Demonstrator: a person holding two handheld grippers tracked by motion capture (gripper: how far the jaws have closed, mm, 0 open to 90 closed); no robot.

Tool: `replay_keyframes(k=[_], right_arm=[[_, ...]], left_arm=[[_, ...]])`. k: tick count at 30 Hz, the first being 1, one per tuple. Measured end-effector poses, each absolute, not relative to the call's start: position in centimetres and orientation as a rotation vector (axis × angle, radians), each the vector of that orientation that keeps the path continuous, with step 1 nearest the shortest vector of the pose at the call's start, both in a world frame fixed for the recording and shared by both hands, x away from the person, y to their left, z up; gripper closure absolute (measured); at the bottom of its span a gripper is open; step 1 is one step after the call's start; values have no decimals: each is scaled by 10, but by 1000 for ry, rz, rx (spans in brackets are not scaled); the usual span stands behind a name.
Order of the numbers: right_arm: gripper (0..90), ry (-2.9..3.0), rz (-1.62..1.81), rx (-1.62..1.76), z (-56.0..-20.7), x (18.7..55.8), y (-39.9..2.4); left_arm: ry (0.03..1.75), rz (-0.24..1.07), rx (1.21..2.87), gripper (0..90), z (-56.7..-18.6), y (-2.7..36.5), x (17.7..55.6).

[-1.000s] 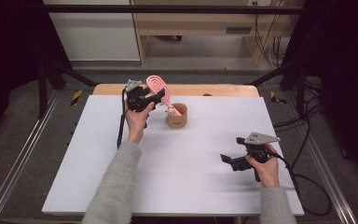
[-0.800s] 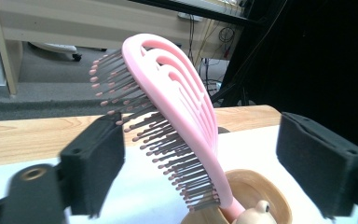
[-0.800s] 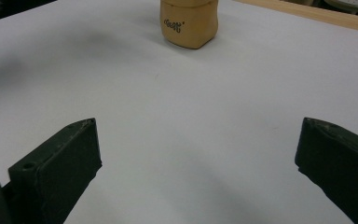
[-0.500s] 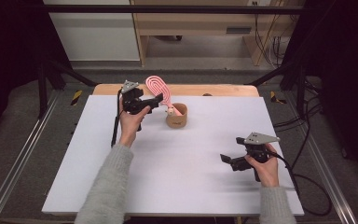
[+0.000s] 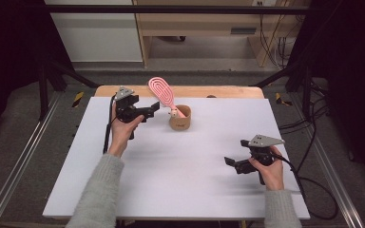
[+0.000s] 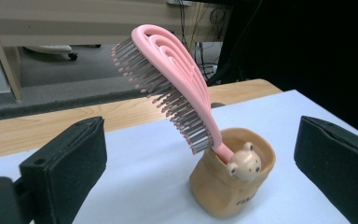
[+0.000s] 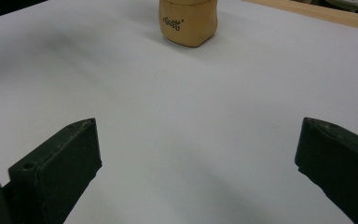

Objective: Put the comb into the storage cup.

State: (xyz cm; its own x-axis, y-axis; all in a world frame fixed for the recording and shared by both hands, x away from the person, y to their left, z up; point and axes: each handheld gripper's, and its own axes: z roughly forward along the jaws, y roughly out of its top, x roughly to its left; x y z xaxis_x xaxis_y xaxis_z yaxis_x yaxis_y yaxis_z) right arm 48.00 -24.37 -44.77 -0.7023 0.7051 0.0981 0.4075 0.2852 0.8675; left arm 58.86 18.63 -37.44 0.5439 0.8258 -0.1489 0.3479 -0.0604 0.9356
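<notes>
2 grippers, 1 brush, 1 cup counted. Nearest, right gripper (image 5: 232,162) is held w/ jaws apart, nothing between, bare table (image 5: 180,180) around. Farther, left gripper (image 5: 153,108) jaws were just opened wide, clear of brush (image 6: 177,79) standing in cup (image 6: 230,186) nr far edge.

1. Setting: a laboratory recording station.
2. White surface (image 5: 171,180) on a wooden bench, enclosed by black frame bars (image 5: 180,8).
3. Black curtains (image 5: 9,57) hang on both sides.
4. Loose cables (image 5: 271,42) trail beside a plywood cabinet (image 5: 195,23).
</notes>
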Motion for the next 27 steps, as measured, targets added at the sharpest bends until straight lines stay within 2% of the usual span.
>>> replay_keyframes(k=[13, 27], right_arm=[[6, 2256, 1380, 1017, -448, 480, -243], [6, 2249, 1384, 1019, -448, 480, -243]], left_arm=[[911, 542, 1670, 32, -367, 201, 555], [842, 594, 1712, 41, -378, 213, 521]])
